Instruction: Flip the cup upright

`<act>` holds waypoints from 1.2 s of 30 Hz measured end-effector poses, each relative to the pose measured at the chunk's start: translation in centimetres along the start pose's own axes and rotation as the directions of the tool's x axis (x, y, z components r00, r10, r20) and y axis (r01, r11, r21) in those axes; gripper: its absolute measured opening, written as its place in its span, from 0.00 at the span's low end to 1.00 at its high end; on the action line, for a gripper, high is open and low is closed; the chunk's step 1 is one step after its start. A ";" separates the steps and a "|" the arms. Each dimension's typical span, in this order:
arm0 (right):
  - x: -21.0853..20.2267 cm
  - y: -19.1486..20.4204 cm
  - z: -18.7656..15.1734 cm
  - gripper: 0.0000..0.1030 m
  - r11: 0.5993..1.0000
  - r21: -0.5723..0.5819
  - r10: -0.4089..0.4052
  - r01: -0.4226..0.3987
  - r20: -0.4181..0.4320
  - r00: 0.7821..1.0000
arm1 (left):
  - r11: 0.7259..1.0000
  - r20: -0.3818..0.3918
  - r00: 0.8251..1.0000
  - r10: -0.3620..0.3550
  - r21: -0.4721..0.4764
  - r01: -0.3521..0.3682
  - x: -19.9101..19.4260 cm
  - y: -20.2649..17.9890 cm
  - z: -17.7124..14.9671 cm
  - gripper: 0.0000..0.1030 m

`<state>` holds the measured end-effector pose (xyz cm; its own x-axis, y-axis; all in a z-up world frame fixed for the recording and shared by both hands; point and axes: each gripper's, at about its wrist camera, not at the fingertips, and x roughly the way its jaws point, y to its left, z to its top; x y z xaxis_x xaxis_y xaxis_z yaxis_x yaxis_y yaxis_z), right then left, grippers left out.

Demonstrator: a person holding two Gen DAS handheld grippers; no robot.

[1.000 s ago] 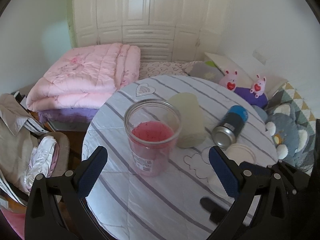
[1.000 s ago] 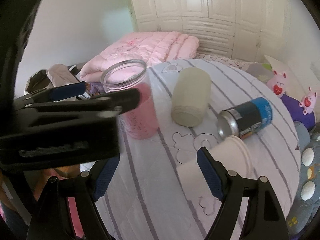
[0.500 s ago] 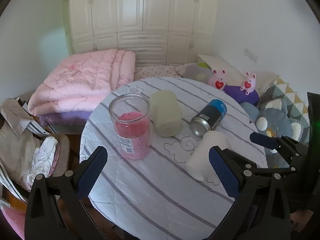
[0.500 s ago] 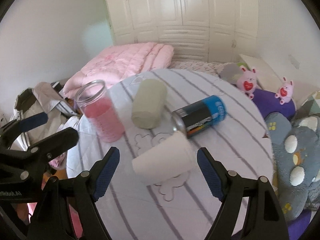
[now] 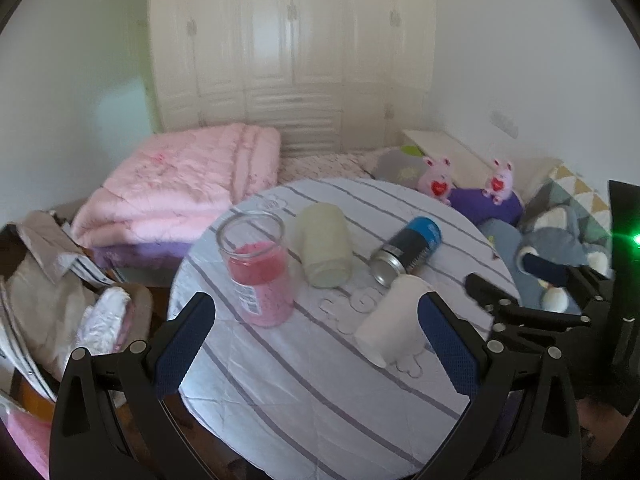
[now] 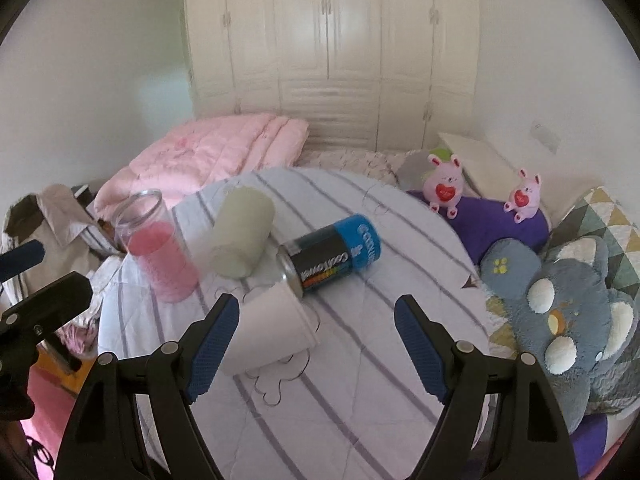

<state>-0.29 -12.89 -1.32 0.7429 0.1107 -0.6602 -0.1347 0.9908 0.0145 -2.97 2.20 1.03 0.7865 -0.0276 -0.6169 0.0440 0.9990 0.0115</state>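
Ridged blue fingers [image 6: 214,336] apart — smooth white paper cup [image 6: 268,330] sideways on striped tablecloth [image 6: 360,360]

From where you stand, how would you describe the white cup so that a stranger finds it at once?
Start at the round table with the striped cloth. Near its front edge, just in front of the battery-shaped can lying there, find the white paper cup on its side. It alone is plain white; the jar holds pink, and the other cup is pale green.

Soft daylight, slight motion blur, fisheye bending, dark vignette at corners.
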 end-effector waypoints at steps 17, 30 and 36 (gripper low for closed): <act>-2.7 1.0 0.6 0.79 0.989 -0.045 -0.122 0.139 0.270 0.955 | 0.999 0.040 0.999 0.017 -0.046 -0.015 0.4 0.1 0.1 1.00; -2.2 1.2 0.4 0.79 0.989 -0.052 -0.117 0.135 0.261 0.958 | 0.999 0.063 0.998 0.014 -0.039 -0.012 0.9 0.0 0.6 1.00; -1.9 1.3 0.5 0.79 0.989 -0.055 -0.117 0.135 0.254 0.960 | 0.999 0.075 0.997 0.013 -0.031 -0.011 1.1 -0.1 0.6 1.00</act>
<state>-1.54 -11.80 0.29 0.8955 0.0103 -0.4449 -0.0690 0.9909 -0.1159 -1.75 2.05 0.78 0.8310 -0.0170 -0.5560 0.0162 0.9998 -0.0062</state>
